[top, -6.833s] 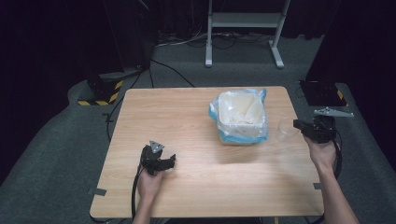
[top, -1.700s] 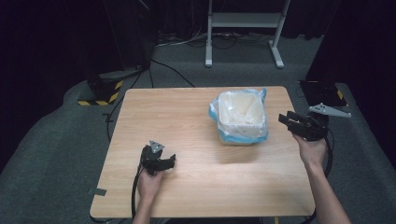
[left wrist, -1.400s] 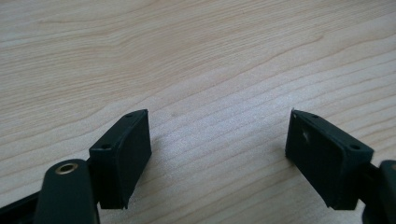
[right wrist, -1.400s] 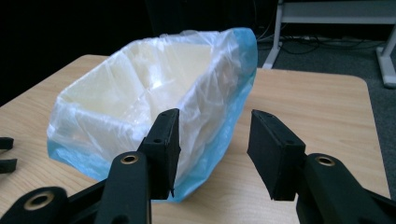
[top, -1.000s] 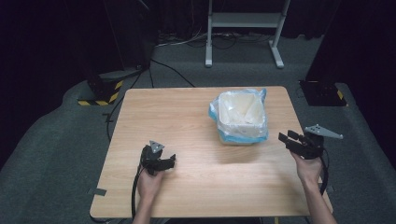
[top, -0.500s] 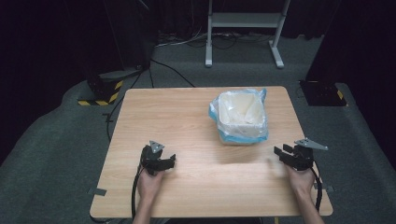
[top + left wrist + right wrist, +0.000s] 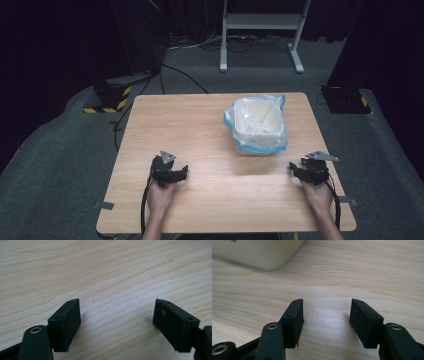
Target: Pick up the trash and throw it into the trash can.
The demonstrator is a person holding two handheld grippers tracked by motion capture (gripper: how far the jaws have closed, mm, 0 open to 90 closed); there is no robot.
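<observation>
A lined bin [image 7: 260,125] is seen near the desk's [image 7: 200,125] far right corner. The right claw [image 7: 295,170] has been lowered to the near right edge, its jaws just opened wider, empty. The left claw [image 7: 181,172] is held spread and empty near the front edge; the work seems finished.

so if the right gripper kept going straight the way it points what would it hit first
Probably the lined bin, clipping its near corner. The right gripper lies low on the wooden table with open jaws, and bare wood lies directly ahead, so it might slip just past; depth is unclear.
</observation>
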